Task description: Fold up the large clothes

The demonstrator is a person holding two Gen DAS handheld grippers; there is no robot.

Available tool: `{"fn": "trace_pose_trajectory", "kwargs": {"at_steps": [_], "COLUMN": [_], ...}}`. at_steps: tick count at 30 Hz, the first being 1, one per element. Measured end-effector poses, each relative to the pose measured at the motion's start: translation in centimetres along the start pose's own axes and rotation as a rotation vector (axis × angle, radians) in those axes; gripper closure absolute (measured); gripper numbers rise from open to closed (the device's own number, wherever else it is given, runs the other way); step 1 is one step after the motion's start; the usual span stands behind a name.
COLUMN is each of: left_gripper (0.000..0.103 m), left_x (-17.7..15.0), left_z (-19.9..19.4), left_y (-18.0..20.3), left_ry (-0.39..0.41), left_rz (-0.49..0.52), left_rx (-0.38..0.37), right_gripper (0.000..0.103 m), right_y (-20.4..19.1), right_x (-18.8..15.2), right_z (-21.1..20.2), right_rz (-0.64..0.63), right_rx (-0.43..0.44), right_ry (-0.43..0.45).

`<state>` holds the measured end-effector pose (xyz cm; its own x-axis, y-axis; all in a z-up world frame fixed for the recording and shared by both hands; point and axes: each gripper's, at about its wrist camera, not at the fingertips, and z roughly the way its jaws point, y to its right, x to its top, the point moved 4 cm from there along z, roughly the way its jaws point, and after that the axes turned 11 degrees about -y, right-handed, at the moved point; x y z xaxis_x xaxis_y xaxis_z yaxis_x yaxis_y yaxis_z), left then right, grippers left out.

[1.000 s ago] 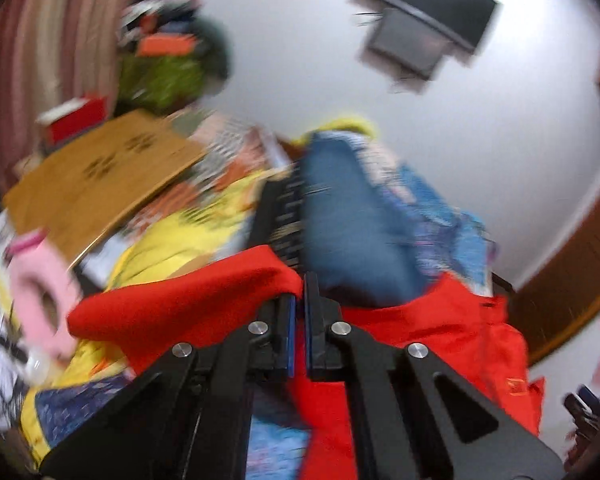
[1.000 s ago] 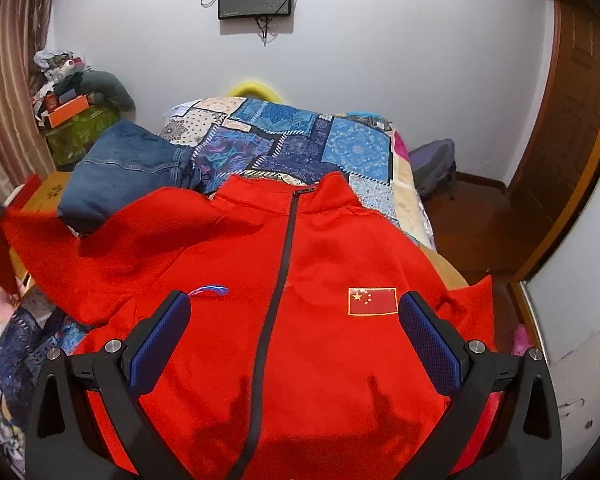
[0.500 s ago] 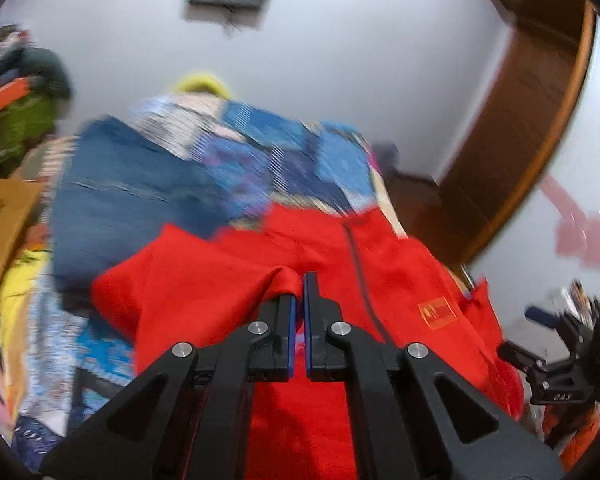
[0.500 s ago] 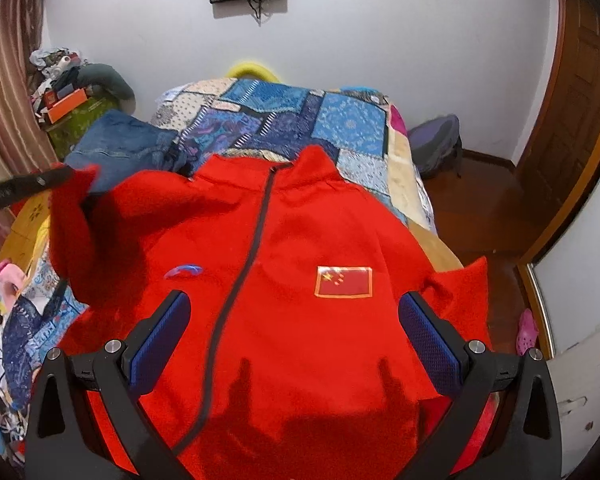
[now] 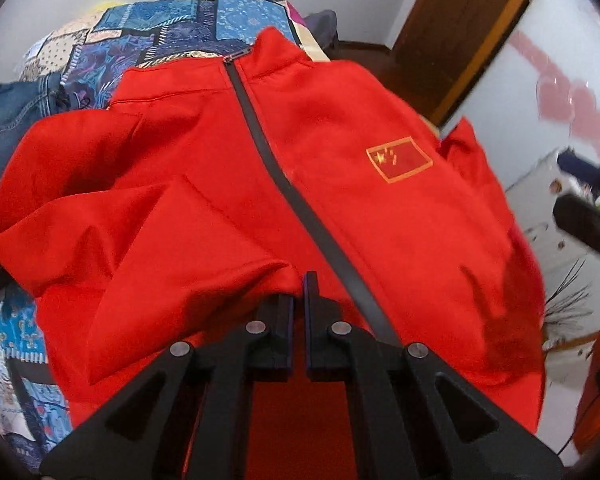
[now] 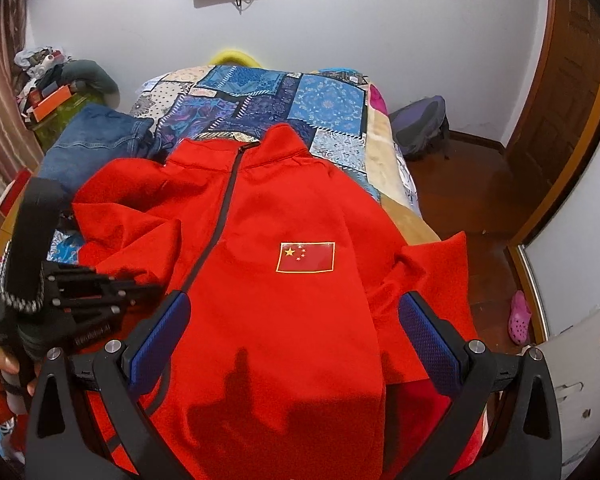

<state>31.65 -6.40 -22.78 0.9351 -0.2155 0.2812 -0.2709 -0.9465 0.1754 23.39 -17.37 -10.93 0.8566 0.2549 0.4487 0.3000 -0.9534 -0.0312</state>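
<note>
A red zip-up jacket (image 5: 340, 160) with a flag patch lies face up on the bed, collar at the far end. My left gripper (image 5: 298, 292) is shut on the cuff end of its left sleeve (image 5: 160, 240), which is folded inward over the chest beside the dark zipper. In the right wrist view the same gripper (image 6: 148, 294) shows at the left, held by a hand, with the sleeve (image 6: 132, 240) bunched ahead of it. My right gripper (image 6: 296, 308) hangs open above the jacket's (image 6: 284, 208) lower front, nothing between its blue pads. The other sleeve (image 6: 440, 264) drapes over the bed's right edge.
Folded blue jeans (image 6: 96, 140) lie left of the collar on the patchwork quilt (image 6: 300, 100). A dark backpack (image 6: 420, 124) and a pink shoe (image 6: 518, 316) sit on the wooden floor to the right. Clutter is piled at the far left by the curtain.
My left gripper swung the sleeve from out at the left side in over the jacket's front and lower. My right gripper drifted slightly and stayed open.
</note>
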Motion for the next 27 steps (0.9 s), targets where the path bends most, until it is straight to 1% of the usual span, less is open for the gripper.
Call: {"fn": "trace_pose_trajectory", "kwargs": {"at_steps": [3, 4, 5, 6, 7, 8, 12, 14, 16, 19, 21, 22, 23, 25, 27], "left_gripper": [0.095, 0.087, 0.071, 0.061, 0.048, 0.046, 0.045, 0.039, 0.035, 0.031, 0.027, 0.022, 0.020, 0.020, 0.020], "left_x": [-0.7, -0.8, -1.2, -1.4, -1.6, -1.6, -2.7, -3.5, -4.5, -6.1, -7.5, -8.2, -8.9, -10.1, -11.5], "left_z": [-1.5, -1.8, -2.8, -3.6, -4.5, -5.2, -9.0, -10.7, -12.8, -15.0, -16.1, -16.6, -16.9, -17.1, -17.0], "left_y": [0.7, 0.6, 0.6, 0.4, 0.0, -0.3, -3.4, -5.0, -7.3, -10.4, -12.4, -13.4, -14.5, -16.0, -17.8], "left_ry": [0.030, 0.042, 0.069, 0.097, 0.129, 0.153, 0.239, 0.277, 0.324, 0.366, 0.378, 0.382, 0.386, 0.385, 0.368], "left_rz": [0.055, 0.063, 0.068, 0.064, 0.057, 0.049, -0.020, -0.065, -0.114, -0.171, -0.213, -0.237, -0.258, -0.291, -0.333], "left_rx": [0.066, 0.074, 0.089, 0.105, 0.118, 0.126, 0.201, 0.227, 0.282, 0.359, 0.381, 0.394, 0.405, 0.425, 0.438], "right_gripper": [0.000, 0.000, 0.000, 0.000, 0.000, 0.000, 0.000, 0.000, 0.000, 0.000, 0.000, 0.000, 0.000, 0.000, 0.000], "right_y": [-0.2, -0.5, -0.7, -0.9, -1.3, -1.6, -3.5, -4.7, -6.0, -8.8, -10.6, -11.8, -12.4, -15.0, -17.2], "right_x": [0.2, 0.3, 0.4, 0.5, 0.7, 0.8, 1.5, 1.8, 2.3, 3.0, 3.4, 3.6, 3.7, 4.0, 3.9], "right_z": [0.0, -0.1, -0.1, -0.2, -0.3, -0.3, -0.6, -0.7, -0.7, -0.7, -0.4, -0.1, 0.1, 1.1, 2.2], "right_rz": [-0.005, -0.009, -0.014, -0.018, -0.026, -0.030, -0.072, -0.094, -0.119, -0.184, -0.229, -0.262, -0.276, -0.343, -0.403], "right_rx": [0.003, 0.004, 0.005, 0.007, 0.009, 0.008, 0.008, 0.009, 0.015, 0.025, 0.028, 0.030, 0.030, 0.035, 0.045], "right_ry": [0.003, 0.006, 0.010, 0.014, 0.020, 0.023, 0.043, 0.052, 0.058, 0.066, 0.067, 0.062, 0.061, 0.042, 0.007]}}
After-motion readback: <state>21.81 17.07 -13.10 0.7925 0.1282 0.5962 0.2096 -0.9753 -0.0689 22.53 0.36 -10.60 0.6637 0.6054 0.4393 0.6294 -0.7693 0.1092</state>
